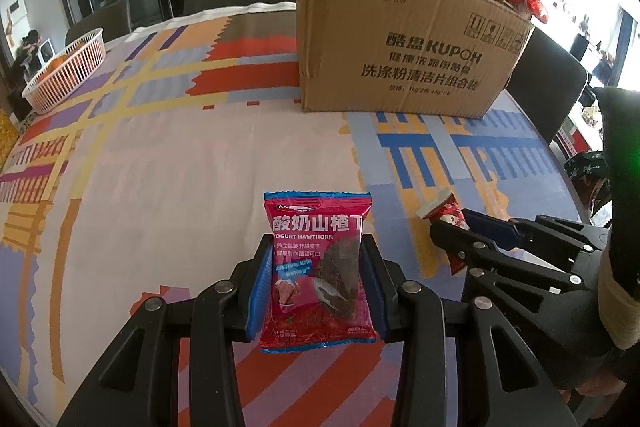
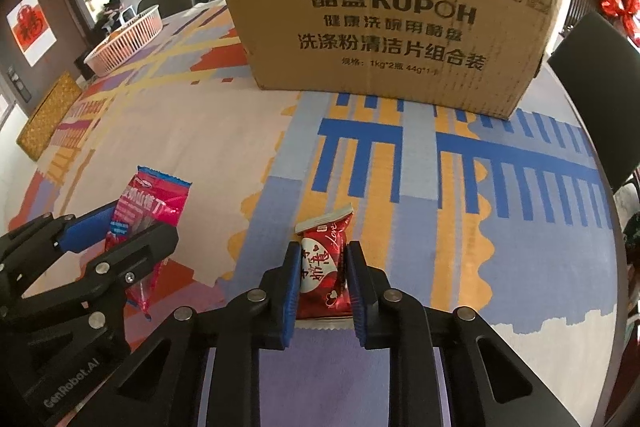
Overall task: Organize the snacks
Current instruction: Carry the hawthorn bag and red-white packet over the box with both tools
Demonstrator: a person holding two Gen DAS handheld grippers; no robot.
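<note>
My left gripper (image 1: pixel 316 259) is shut on a pink yogurt hawthorn snack packet (image 1: pixel 318 267), held flat between its blue pads above the patterned tablecloth. It also shows in the right wrist view (image 2: pixel 148 223), at the left. My right gripper (image 2: pixel 322 263) is shut on a small red candy packet (image 2: pixel 324 267) with white writing. In the left wrist view that candy packet (image 1: pixel 448 215) sits in the right gripper (image 1: pixel 452 231) at the right. A brown cardboard box (image 1: pixel 400 47) stands ahead of both grippers; it fills the far middle of the right wrist view (image 2: pixel 392 15).
A white slatted basket (image 1: pixel 66 71) with orange fruit sits at the table's far left. Dark chairs (image 1: pixel 548 83) stand behind and to the right of the box. The round table edge (image 2: pixel 600 163) curves close on the right.
</note>
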